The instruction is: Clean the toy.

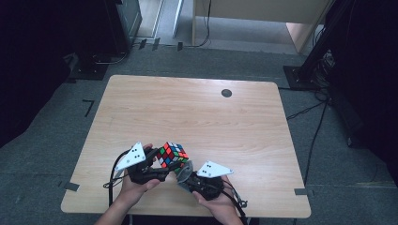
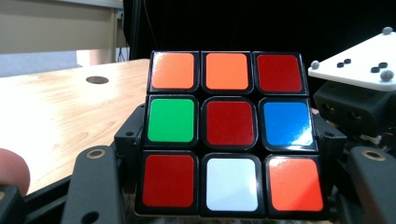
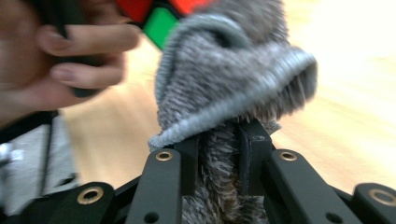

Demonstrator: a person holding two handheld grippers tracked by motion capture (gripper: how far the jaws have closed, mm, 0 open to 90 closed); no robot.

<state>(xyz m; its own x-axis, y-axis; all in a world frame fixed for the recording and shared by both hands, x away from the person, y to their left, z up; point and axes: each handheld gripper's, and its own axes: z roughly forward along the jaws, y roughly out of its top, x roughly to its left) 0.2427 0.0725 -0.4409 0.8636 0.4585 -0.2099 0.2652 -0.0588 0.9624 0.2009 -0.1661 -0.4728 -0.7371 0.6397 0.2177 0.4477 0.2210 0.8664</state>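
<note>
A scrambled Rubik's cube (image 1: 172,154) is held just above the near edge of the wooden table (image 1: 197,112), with my left gripper (image 1: 160,163) shut on its sides. In the left gripper view the cube (image 2: 229,135) faces the camera with a red centre, between the black fingers (image 2: 100,182). My right gripper (image 1: 186,174) is shut on a grey fuzzy cloth (image 3: 233,79), which bunches above the jaws. The cloth (image 1: 184,169) sits against the cube's lower right corner. A green and red corner of the cube (image 3: 161,25) peeks out behind the cloth.
A dark round grommet (image 1: 226,93) sits in the table's far right part. The hand on the left gripper (image 3: 70,46) is close beside the cloth. Black stands and cables (image 1: 309,70) lie on the floor beyond the table.
</note>
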